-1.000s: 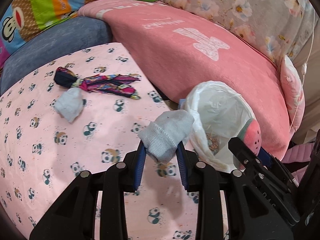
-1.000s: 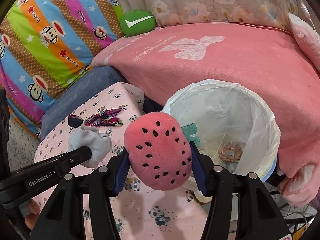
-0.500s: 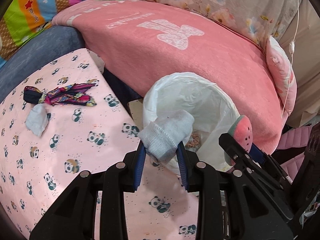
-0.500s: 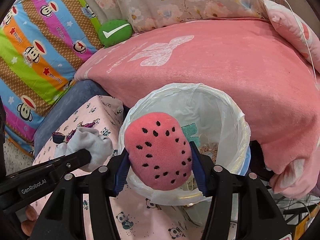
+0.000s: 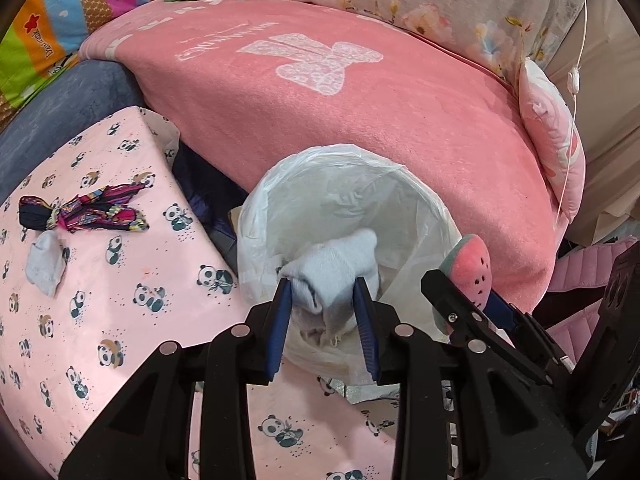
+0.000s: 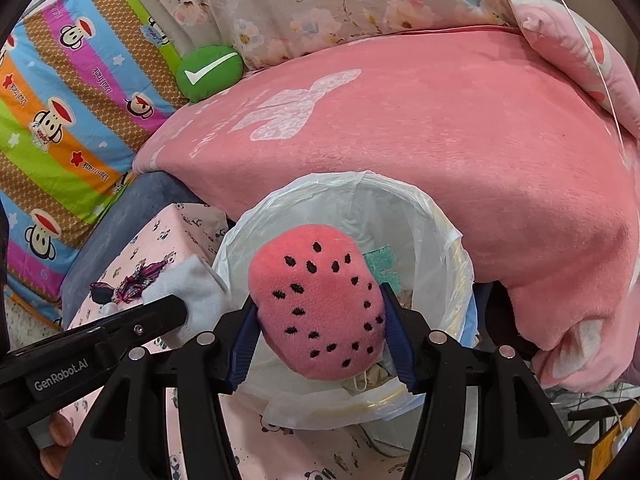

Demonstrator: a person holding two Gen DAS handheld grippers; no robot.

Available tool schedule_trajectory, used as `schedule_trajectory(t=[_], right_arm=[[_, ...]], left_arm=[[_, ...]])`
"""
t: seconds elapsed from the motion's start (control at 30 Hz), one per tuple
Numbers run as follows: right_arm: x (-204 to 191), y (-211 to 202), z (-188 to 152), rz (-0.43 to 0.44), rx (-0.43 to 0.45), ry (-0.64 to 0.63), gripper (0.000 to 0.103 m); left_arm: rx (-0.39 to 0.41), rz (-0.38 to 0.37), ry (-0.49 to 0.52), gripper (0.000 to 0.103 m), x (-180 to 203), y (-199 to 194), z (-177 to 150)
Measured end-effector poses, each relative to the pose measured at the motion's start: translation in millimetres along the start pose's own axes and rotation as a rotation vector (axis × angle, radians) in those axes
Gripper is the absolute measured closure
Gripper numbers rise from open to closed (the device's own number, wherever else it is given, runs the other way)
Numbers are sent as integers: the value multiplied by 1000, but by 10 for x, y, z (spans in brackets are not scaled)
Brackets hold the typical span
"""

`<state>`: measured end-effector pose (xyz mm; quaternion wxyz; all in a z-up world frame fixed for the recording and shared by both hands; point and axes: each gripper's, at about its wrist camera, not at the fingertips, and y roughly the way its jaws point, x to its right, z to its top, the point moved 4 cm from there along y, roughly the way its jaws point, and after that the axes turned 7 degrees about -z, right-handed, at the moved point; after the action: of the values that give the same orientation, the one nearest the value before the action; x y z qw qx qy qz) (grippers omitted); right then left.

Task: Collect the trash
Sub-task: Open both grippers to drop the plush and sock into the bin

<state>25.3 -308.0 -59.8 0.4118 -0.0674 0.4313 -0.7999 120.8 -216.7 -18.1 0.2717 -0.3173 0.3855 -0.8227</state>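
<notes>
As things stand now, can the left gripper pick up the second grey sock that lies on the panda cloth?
Probably not yet. The left gripper is already shut on a grey sock over the bin bag, so its jaws are full. The second sock lies uncovered, with only the colourful cloth strip beside it.

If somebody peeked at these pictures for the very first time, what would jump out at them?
Probably the pink watermelon plush with black seeds, squeezed in the right gripper right above the white-lined trash bin. Next, the pale blue sock pinched in the left gripper over the same bin. Behind them spreads a big pink blanket.
</notes>
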Motion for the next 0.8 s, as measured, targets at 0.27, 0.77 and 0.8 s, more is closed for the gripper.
schedule_trajectory(t=[0.27,0.77,0.8], right_arm=[[47,55,117,-19,17,32,42],[-84,110,103,-19,8,2,35],[-98,106,106,-20,11,0,33]], left_arm=[[40,32,6,42,-1,-11,73],[50,93,-77,35,-446,-126,-32],[51,95,-80,35,-465,-135,-42]])
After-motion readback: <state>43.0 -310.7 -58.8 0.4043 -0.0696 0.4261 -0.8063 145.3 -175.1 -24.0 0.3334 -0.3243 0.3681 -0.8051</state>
